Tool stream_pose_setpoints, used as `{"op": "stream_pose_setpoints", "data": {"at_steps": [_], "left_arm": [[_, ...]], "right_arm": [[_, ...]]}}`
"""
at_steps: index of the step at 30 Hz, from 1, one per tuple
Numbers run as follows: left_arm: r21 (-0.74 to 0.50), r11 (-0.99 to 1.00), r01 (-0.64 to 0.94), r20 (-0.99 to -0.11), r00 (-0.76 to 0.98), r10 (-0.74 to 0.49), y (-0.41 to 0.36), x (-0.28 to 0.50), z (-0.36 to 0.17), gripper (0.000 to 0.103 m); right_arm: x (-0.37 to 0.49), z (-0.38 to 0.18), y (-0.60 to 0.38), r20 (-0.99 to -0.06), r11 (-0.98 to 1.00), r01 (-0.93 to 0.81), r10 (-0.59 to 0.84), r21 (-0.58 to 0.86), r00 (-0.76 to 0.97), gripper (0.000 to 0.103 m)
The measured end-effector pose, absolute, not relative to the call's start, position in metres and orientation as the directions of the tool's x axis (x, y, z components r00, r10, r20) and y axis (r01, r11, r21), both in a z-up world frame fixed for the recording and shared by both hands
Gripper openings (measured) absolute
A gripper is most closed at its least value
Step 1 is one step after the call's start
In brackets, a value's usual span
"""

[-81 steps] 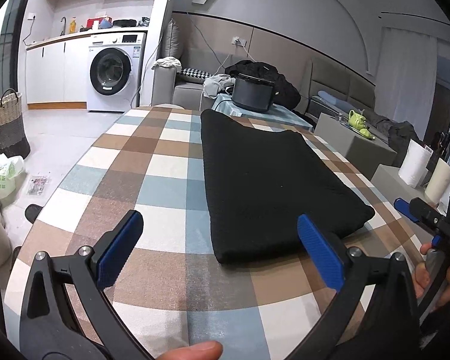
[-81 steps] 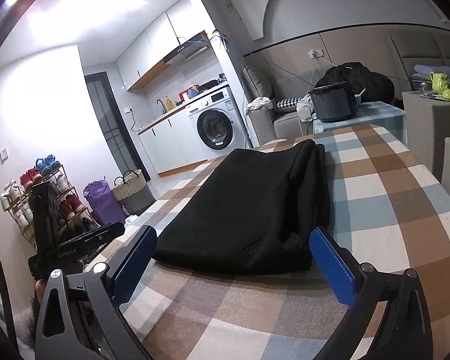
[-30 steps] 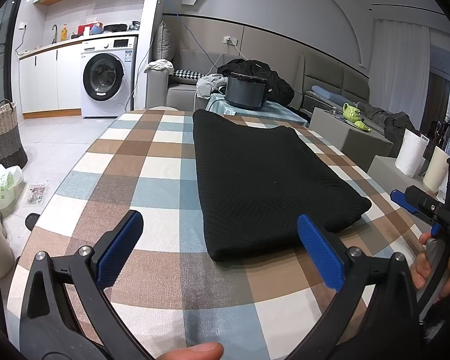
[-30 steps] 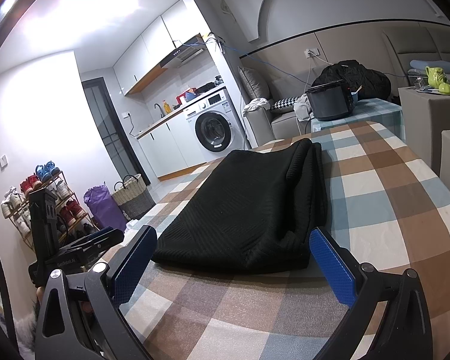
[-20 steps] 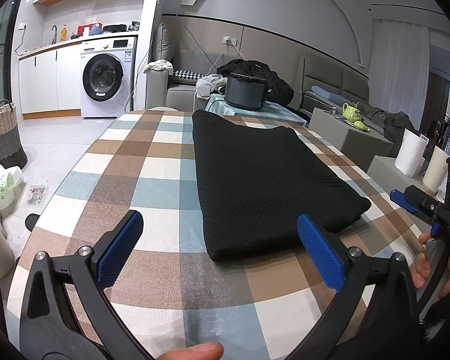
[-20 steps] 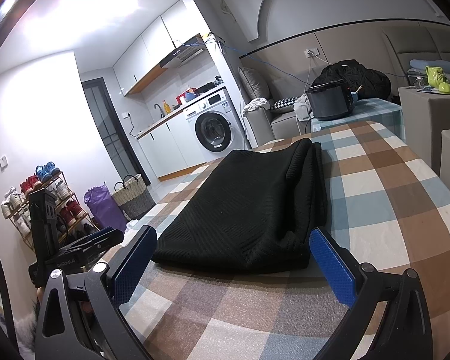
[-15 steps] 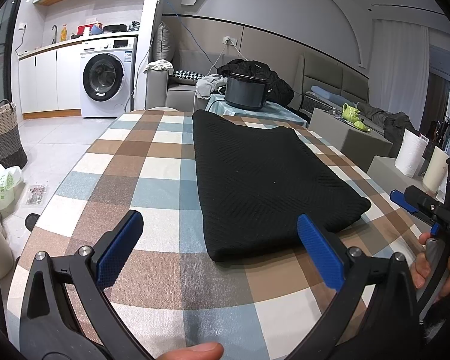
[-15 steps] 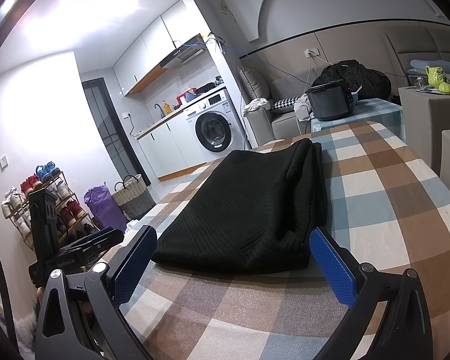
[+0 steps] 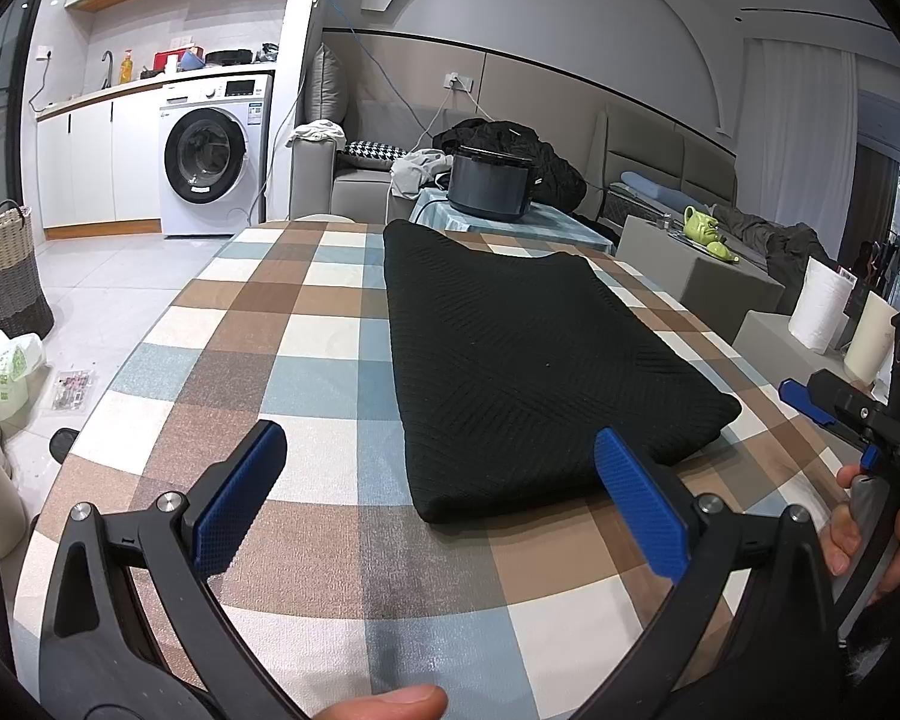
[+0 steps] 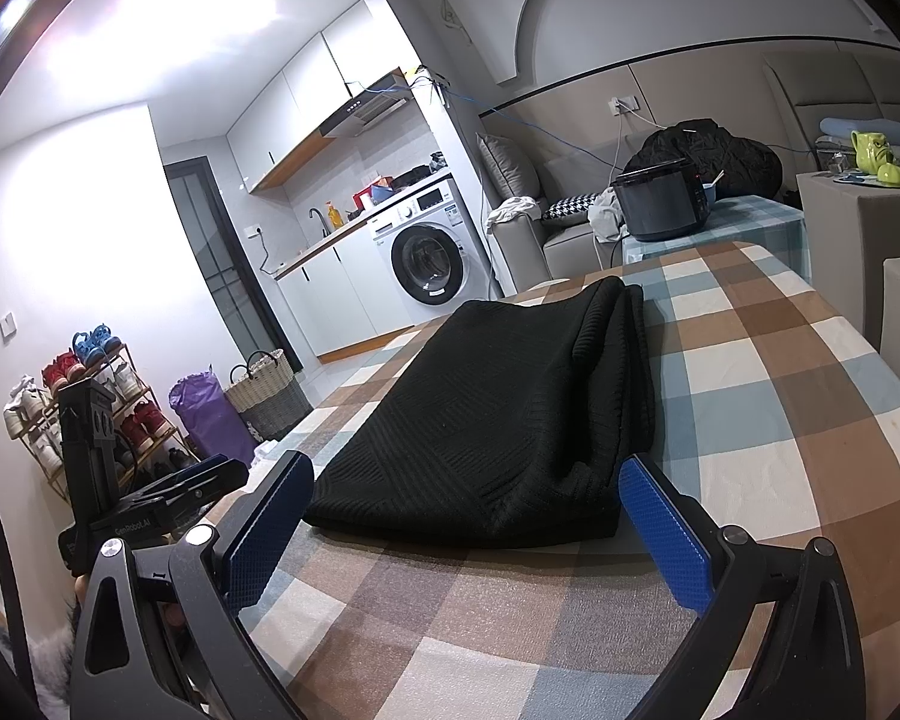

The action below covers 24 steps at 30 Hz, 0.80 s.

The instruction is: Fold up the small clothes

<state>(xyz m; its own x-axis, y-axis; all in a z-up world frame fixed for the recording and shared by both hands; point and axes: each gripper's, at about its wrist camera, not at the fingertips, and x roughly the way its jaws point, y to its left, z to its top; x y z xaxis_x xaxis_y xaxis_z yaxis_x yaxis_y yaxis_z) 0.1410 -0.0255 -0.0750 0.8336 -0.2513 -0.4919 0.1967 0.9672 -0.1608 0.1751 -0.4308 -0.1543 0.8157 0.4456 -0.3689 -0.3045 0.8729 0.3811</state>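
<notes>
While both claws gape empty, folded black garment [image 9: 528, 354] lies ahead on checked tablecloth [image 9: 270, 330], path unobstructed

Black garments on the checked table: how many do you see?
1. A single folded black garment lies on the checked table, ahead of both open grippers, left gripper and right gripper. Another piece folded inside it would be hidden.
</notes>
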Motion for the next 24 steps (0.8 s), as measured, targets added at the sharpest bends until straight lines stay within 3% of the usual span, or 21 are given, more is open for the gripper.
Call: {"op": "stream_pose_setpoints", "data": {"at_steps": [24], "left_arm": [[-0.164, 0.967, 0.194, -0.495, 0.832, -0.251, -0.0255, 0.1413, -0.0757, 0.102]], "right_arm": [[0.1736, -0.155, -0.4294, -0.375, 0.874, -0.296, 0.441, 0.385, 0.815, 0.103]]}}
